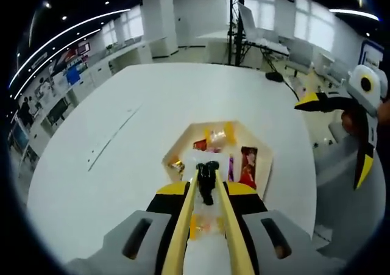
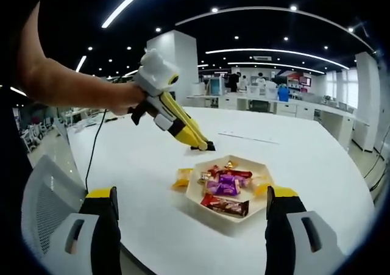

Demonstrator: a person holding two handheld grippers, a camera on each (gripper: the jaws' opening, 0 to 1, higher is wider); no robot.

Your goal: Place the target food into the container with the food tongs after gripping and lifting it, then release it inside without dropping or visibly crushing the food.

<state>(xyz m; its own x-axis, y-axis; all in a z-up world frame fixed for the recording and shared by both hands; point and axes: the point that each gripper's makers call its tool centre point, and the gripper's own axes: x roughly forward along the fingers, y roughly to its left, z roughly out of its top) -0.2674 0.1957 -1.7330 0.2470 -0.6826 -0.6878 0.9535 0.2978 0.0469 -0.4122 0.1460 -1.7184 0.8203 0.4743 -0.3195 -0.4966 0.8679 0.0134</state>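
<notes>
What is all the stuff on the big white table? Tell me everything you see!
White hexagonal tray: one, white, near the table's edge.
Wrapped snacks: several, red, purple and yellow, inside the tray.
Yellow wrapped snack: one, on the table, touching the tray's outer side.
Round white table: one, under everything.
Grey mesh chair: one, beside the table.
Black cable: one, trailing across the table.
Yellow food tongs: one pair, black tips, held in the left gripper above the tray.
Left gripper: shut on the tongs.
Right gripper: grey with yellow jaw tips, open, aimed at the tray.
Person's hand: one, holding the left gripper.
</notes>
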